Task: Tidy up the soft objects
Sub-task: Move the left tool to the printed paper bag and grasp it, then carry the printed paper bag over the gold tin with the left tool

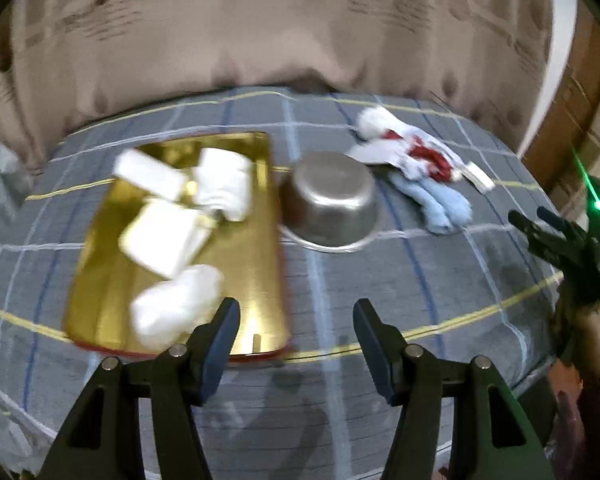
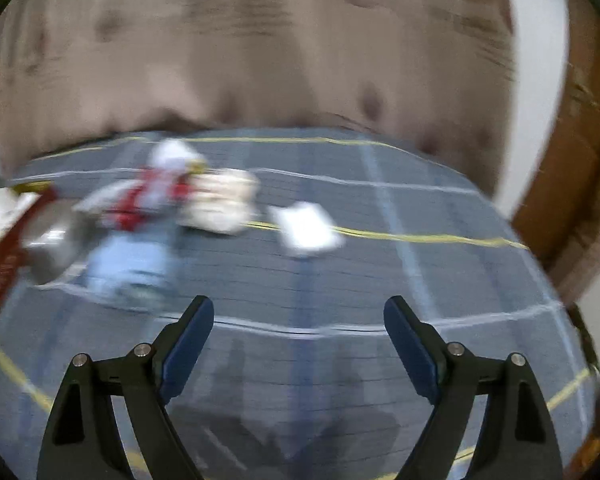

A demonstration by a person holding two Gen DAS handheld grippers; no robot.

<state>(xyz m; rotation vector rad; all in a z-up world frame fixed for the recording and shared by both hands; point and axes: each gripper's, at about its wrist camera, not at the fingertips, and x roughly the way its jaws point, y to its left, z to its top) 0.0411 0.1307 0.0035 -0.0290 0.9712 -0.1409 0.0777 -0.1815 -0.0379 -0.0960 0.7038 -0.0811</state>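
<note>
A gold tray [image 1: 244, 276] lies on the grey checked bed and holds several white folded cloths [image 1: 160, 236] and a white rolled cloth [image 1: 176, 304]. A steel bowl [image 1: 332, 200] stands upside down right of the tray. A pile of white, red and light blue soft items [image 1: 420, 168] lies behind and right of it. My left gripper [image 1: 296, 316] is open and empty above the tray's near right corner. My right gripper [image 2: 298, 316] is open and empty above bare bed. The right wrist view is blurred and shows the pile [image 2: 140, 208], a cream item [image 2: 220, 204] and a white item [image 2: 306, 228].
A beige patterned curtain [image 1: 280, 32] hangs behind the bed. A wooden frame [image 1: 572, 100] stands at the right. The right gripper shows in the left wrist view [image 1: 560, 240] at the bed's right edge. The tray's red rim [image 2: 4, 264] shows at far left.
</note>
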